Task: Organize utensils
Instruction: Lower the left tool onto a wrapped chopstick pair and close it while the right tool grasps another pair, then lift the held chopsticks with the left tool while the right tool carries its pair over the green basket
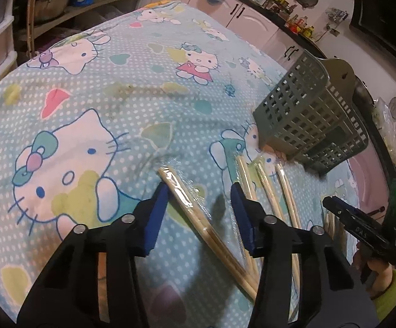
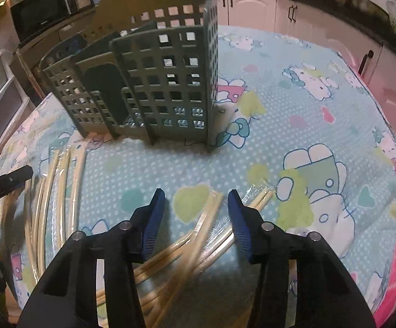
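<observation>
**Both grippers settle over wrapped chopsticks near the holder**

The pale wooden chopsticks sealed in clear plastic sleeves lie scattered on the table: one wrapped pair (image 1: 195, 218) slants between the blue pads of the left gripper (image 1: 199, 191), three more pairs (image 1: 263, 180) lie side by side just right of it, their far ends near the foot of the holder, and a crossed bundle (image 2: 198, 235) lies under the right gripper (image 2: 196, 199). The dark green plastic lattice utensil holder (image 2: 154, 82) stands upright on the far side, its compartments apparently empty.

The left gripper's jaws straddle the slanted pair without pressing it; a gap shows on either side. The right gripper's jaws are likewise parted above the bundle, with a stick between them but no pad visibly touching it. Neither tool holds anything yet.

To grasp well, each gripper probably should drop until its pads flank one sleeve only, then clench across the sticks rather than along them. The slick wrap may slide, so a grip near the middle seems safer. The crossed bundle could drag neighbours along.

All of it rests on a light blue cartoon-cat tablecloth (image 1: 116, 104); pink kitchen cabinets (image 2: 252, 5) stand beyond.
</observation>
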`<state>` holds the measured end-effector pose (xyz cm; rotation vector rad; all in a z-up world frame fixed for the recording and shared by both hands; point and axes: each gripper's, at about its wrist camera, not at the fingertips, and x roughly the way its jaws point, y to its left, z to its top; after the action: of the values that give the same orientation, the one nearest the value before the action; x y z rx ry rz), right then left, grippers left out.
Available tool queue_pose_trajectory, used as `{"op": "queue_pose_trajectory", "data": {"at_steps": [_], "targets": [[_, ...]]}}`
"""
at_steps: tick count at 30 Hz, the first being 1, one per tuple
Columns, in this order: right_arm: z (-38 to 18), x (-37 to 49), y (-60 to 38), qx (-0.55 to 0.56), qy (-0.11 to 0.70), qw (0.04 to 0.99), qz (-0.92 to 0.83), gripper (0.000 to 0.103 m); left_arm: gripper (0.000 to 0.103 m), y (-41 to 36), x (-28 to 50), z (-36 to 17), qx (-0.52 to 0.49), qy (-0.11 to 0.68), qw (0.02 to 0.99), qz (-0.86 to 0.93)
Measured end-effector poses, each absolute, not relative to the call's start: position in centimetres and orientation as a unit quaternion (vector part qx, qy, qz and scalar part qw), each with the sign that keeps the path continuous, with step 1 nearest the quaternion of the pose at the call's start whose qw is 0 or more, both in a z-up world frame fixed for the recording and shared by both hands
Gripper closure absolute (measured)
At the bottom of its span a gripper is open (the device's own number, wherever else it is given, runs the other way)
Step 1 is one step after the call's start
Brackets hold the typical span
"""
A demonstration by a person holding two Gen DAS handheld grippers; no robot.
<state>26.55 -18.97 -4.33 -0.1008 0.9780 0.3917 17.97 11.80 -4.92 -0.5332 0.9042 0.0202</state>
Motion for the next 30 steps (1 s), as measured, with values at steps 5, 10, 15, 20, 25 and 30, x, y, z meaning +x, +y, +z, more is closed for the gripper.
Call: {"op": "queue_pose_trajectory", "data": {"at_steps": [5,10,15,20,25,30], "targets": [[-5.0,27.5,-18.6,-0.047,0.479,0.858,0.181,0.066,0.075,12.3,18.5,-5.0,-0.254,0.434,0.864,0.014],[-4.8,28.5,-18.8,-0.041,0.489,0.852,0.180,0.080,0.082,12.9,19.0,-5.2,-0.258,0.438,0.861,0.016],[-4.4,29.0,-19.5,-0.019,0.496,0.845,0.198,0.087,0.090,13.5,19.6,-5.2,-0.259,0.445,0.857,0.017],[-3.2,28.3,-20.0,-0.006,0.484,0.848,0.216,0.088,0.096,13.9,19.8,-4.8,-0.252,0.446,0.859,0.014],[-1.9,27.1,-20.3,0.006,0.463,0.855,0.234,0.088,0.099,13.4,19.2,-2.7,-0.230,0.424,0.876,0.004],[-0.1,25.9,-21.0,0.020,0.438,0.864,0.248,0.090,0.101,12.2,18.8,0.4,-0.207,0.392,0.896,-0.015]]}}
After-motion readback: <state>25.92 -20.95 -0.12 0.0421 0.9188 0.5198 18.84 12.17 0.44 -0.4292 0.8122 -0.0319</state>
